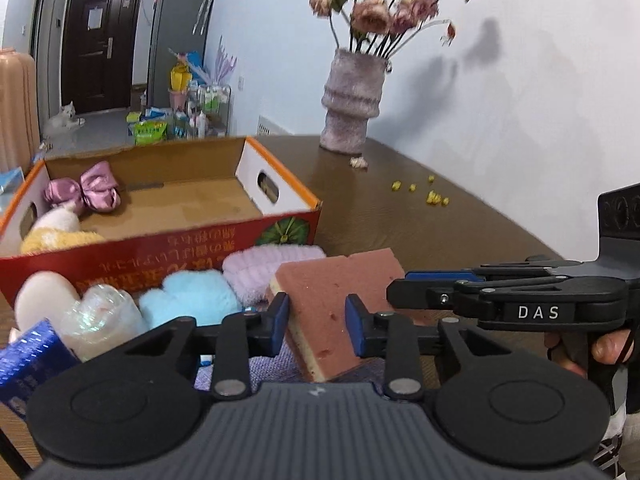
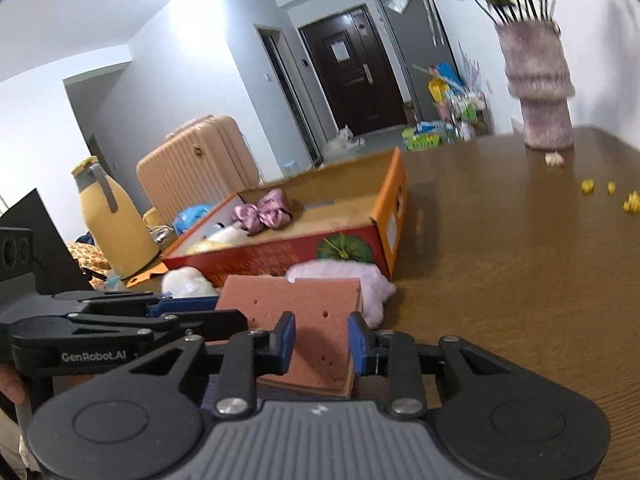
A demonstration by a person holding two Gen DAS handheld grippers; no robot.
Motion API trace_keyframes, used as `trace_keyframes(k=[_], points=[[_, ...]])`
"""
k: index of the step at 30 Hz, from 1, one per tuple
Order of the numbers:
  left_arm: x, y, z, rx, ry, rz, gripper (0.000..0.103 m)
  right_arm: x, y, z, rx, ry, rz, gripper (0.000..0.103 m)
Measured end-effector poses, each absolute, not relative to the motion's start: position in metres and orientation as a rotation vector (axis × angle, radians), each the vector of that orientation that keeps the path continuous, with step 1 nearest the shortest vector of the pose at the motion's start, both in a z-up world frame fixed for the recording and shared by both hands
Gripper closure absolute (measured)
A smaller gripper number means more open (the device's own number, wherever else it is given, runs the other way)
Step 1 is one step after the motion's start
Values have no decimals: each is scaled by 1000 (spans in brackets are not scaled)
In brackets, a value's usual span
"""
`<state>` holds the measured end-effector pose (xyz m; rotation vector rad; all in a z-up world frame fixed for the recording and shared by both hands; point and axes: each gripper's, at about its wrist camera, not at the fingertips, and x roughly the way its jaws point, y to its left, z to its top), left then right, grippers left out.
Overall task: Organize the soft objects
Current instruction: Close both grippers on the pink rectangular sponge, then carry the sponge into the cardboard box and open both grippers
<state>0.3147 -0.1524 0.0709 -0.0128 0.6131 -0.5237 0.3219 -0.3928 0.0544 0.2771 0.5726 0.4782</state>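
A pink sponge [image 1: 320, 292] [image 2: 316, 304] with a yellow underside is lifted at a tilt in front of the red and orange cardboard box [image 1: 280, 164] [image 2: 384, 208]. My left gripper [image 1: 318, 324] [image 2: 168, 306] is shut on its near left part. My right gripper [image 2: 322, 342] [image 1: 400, 284] is shut on its right part. Inside the box lie a pink satin bow [image 1: 86, 190] [image 2: 262, 212] and pale plush pieces. A light blue fluffy item [image 1: 188, 296] and a lilac fluffy one [image 1: 260, 268] [image 2: 360, 280] rest against the box front.
On the brown table [image 1: 440, 220] a fuzzy vase [image 1: 352, 100] [image 2: 536, 88] of flowers stands at the back, with yellow crumbs [image 1: 432, 198] near it. A clear-wrapped bundle [image 1: 100, 316], a white round pad [image 1: 44, 300] and a blue packet [image 1: 28, 356] lie at left. A purple cloth [image 1: 272, 364] is under the sponge.
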Motion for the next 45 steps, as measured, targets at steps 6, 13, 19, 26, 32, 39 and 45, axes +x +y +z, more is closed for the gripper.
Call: trace_keyframes(k=[6, 13, 19, 26, 32, 39, 45], points=[[295, -135, 100, -43, 545, -512, 72, 299, -378, 90, 238, 511, 492, 75], [296, -119, 121, -66, 499, -491, 74, 292, -360, 122, 185, 450, 495, 75], [336, -116, 136, -83, 475, -472, 75, 323, -351, 146, 158, 413, 495, 75], [399, -118, 147, -71, 450, -433, 77, 396, -345, 145, 148, 455, 473, 75], [461, -122, 133, -54, 487, -401, 80, 474, -342, 123, 179, 535, 459, 75], [539, -119, 86, -80, 617, -367, 80, 544, -331, 96, 132, 607, 425, 75], [588, -119, 58, -99, 740, -340, 78, 602, -319, 68, 94, 695, 373, 75]])
